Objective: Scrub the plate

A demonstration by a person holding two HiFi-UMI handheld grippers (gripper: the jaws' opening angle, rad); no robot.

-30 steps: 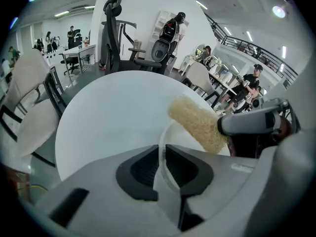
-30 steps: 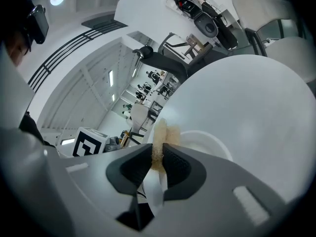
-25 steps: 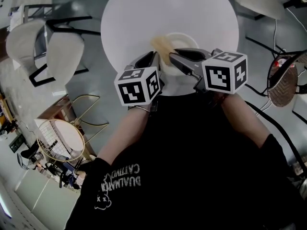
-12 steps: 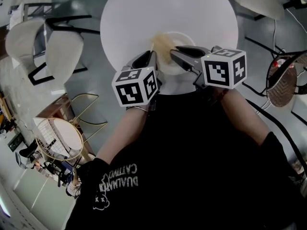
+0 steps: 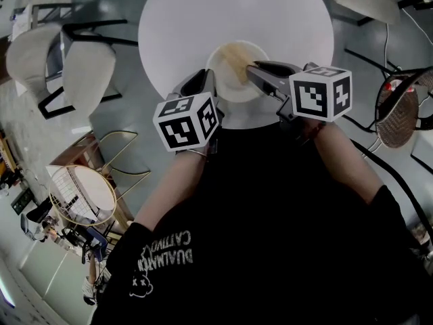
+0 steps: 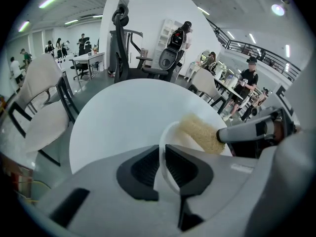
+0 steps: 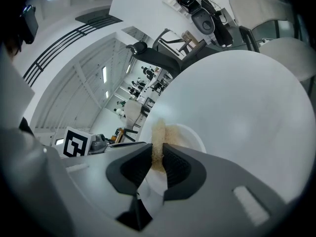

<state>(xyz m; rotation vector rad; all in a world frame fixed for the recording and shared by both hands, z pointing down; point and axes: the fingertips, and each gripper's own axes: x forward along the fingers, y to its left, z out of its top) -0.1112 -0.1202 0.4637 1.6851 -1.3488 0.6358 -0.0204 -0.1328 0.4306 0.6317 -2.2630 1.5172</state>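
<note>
A: Sponge (image 5: 233,56) sits further up the plate (image 5: 230,92) than a second ago?

B: Yes, it has slid from the near left rim toward the far side. The right gripper (image 5: 254,66) has its jaws clenched on it.

A: And the left gripper (image 5: 205,81)?

B: Its jaws pinch the plate's near rim. The plate rests on the round white table (image 5: 203,19), close to the person's edge.

A black T-shirt (image 5: 270,235) with white print (image 5: 169,257) is worn behind the grey left gripper (image 5: 206,78) and right gripper (image 5: 254,68). Each is capped rearward by a white cube (image 5: 184,122) with black markers. The jaws are lined with black ribbed pads (image 6: 144,168).
</note>
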